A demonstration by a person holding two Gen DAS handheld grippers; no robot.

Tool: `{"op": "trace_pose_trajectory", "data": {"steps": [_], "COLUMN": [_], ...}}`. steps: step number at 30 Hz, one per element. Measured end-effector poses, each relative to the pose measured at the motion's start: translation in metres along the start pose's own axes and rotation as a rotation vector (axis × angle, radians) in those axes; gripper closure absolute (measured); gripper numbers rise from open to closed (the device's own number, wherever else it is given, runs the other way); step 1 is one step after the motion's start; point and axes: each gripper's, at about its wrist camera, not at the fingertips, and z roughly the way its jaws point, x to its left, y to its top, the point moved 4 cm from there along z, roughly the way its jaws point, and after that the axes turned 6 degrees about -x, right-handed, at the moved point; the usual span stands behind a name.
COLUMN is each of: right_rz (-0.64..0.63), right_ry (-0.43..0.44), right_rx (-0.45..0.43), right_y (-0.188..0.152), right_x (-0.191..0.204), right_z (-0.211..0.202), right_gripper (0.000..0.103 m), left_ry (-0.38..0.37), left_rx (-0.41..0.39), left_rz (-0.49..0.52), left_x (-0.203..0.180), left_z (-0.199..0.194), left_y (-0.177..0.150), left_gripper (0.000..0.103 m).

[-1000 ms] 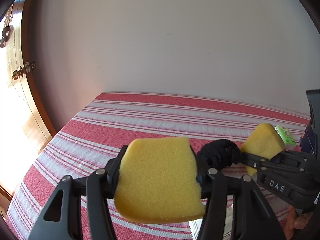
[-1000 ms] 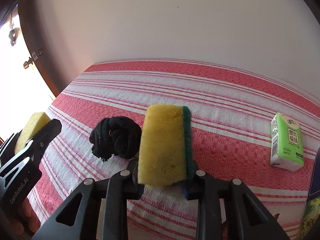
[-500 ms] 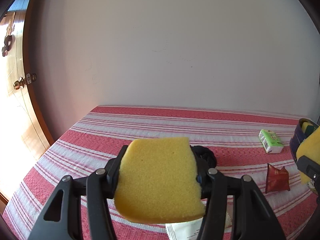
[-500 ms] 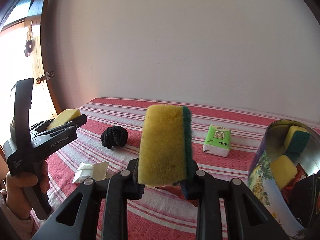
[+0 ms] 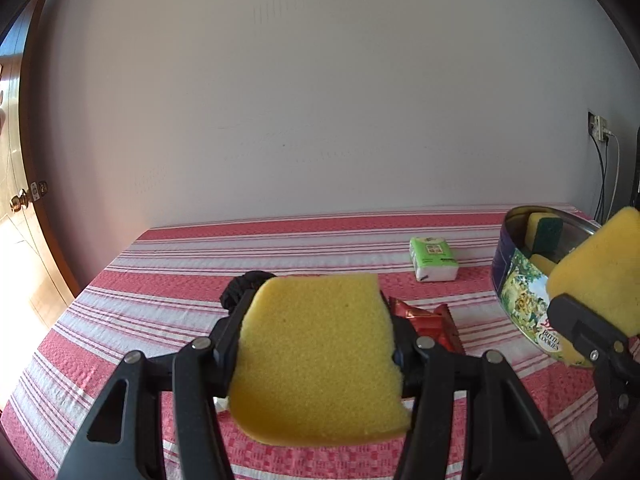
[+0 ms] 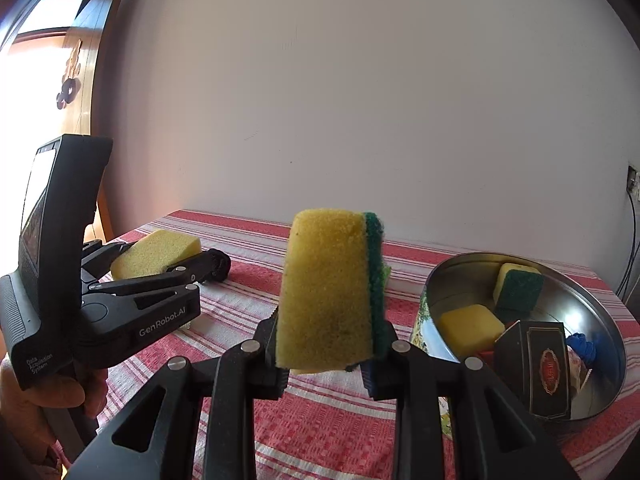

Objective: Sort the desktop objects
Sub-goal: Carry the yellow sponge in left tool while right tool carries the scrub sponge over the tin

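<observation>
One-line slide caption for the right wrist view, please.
Right gripper holds a yellow-green sponge upright beside the open cookie tin; left gripper grips a yellow sponge.

Both grippers have swung right; the tin [image 6: 600,320] now fills the right view. The right sponge [image 6: 332,292] has neared its rim.

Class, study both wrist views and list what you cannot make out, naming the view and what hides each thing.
- Black bundle, left wrist view: mostly behind the plain yellow sponge in the left gripper.
- Red wrapper, same view: partly behind that sponge and gripper.
- Cookie tin, same view: its right side hidden by the right gripper and green-backed sponge.
- Green tissue pack: print too small to read.
</observation>
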Motion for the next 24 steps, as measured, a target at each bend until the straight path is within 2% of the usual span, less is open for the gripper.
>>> {"op": "trace_pose_trajectory", "data": {"steps": [8, 14, 24], "right_rz": [0.007, -0.024, 0.006], "right_ry": [-0.047, -0.085, -0.143], "right_rx": [-0.002, -0.011, -0.011], "right_y": [-0.007, -0.013, -0.015], "right_x": [-0.021, -0.033, -0.062], "right_z": [-0.027, -0.048, -0.064], "right_gripper": [0.073, 0.073, 0.073], "left_ry": [-0.069, -0.102, -0.152], "left_rx": [0.032, 0.037, 0.036], "left_rz": [0.024, 0.041, 0.068], "left_x": [-0.047, -0.069, -0.101], "left_z": [-0.015, -0.025, -0.036], "left_y": [-0.001, 0.001, 0.004], "left_gripper": [0.048, 0.048, 0.048]}}
